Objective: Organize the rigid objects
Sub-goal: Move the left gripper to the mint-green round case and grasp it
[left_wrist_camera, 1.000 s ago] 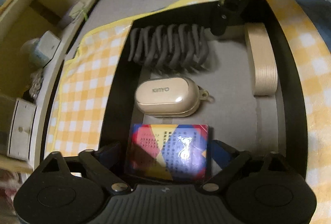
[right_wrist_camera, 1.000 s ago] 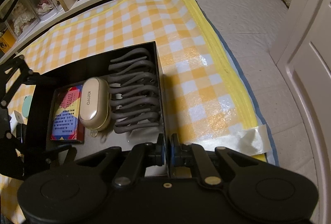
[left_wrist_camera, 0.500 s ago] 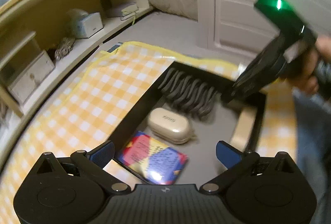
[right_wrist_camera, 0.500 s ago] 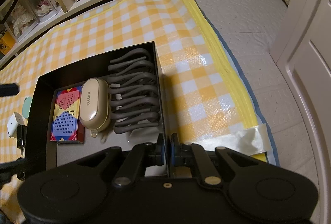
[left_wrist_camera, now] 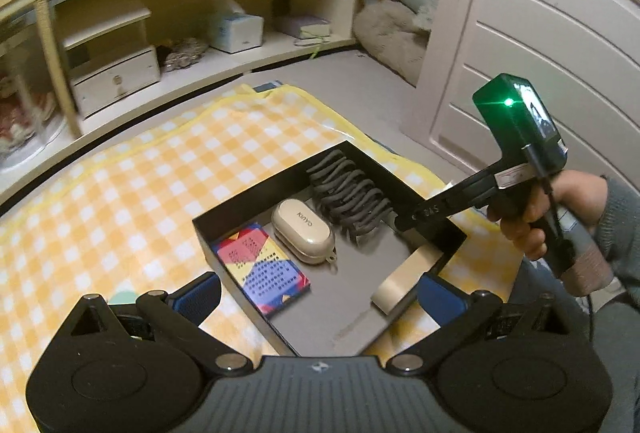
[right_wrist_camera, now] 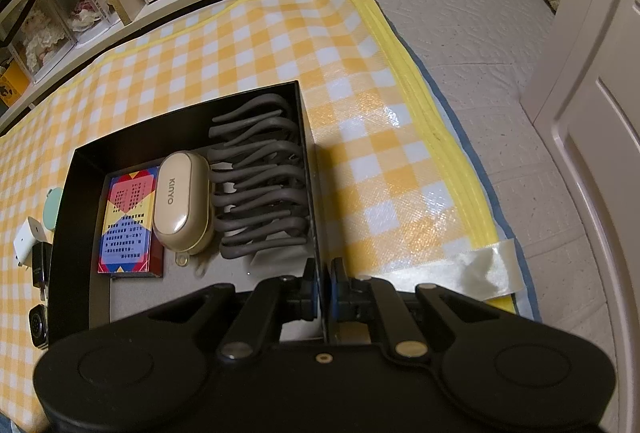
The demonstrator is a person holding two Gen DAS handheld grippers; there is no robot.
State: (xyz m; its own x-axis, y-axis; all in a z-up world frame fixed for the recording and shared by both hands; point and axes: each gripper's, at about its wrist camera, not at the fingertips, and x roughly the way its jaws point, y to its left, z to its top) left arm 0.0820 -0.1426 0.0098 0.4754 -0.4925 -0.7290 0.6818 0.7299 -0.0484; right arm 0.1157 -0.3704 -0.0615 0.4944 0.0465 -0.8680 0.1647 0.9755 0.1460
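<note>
A black open box (left_wrist_camera: pixel 248 199) (right_wrist_camera: pixel 66 193) sits on a yellow checked mat. Inside lie a colourful card box (left_wrist_camera: pixel 262 271) (right_wrist_camera: pixel 128 221), a beige KINYO case (left_wrist_camera: pixel 302 231) (right_wrist_camera: pixel 182 203), a dark grey wavy rack (left_wrist_camera: pixel 352 199) (right_wrist_camera: pixel 260 189) and a beige tape roll (left_wrist_camera: pixel 404 279). My right gripper (right_wrist_camera: pixel 321 289) is shut on the box's right wall, also seen in the left wrist view (left_wrist_camera: pixel 404 221). My left gripper (left_wrist_camera: pixel 320 293) is open and empty, raised above the box's near end.
Outside the box's left wall lie a white charger (right_wrist_camera: pixel 28 239), a mint round thing (right_wrist_camera: pixel 54 207) and dark small gadgets (right_wrist_camera: pixel 38 323). Low wooden shelves (left_wrist_camera: pixel 120 45) run along the back. A white door (left_wrist_camera: pixel 540 73) stands at the right, a fluffy cushion (left_wrist_camera: pixel 392 29) beside it.
My left gripper has let go of the card box, lifted and pulled back from the box, now viewing it from higher. The right gripper has kept its hold on the wall.
</note>
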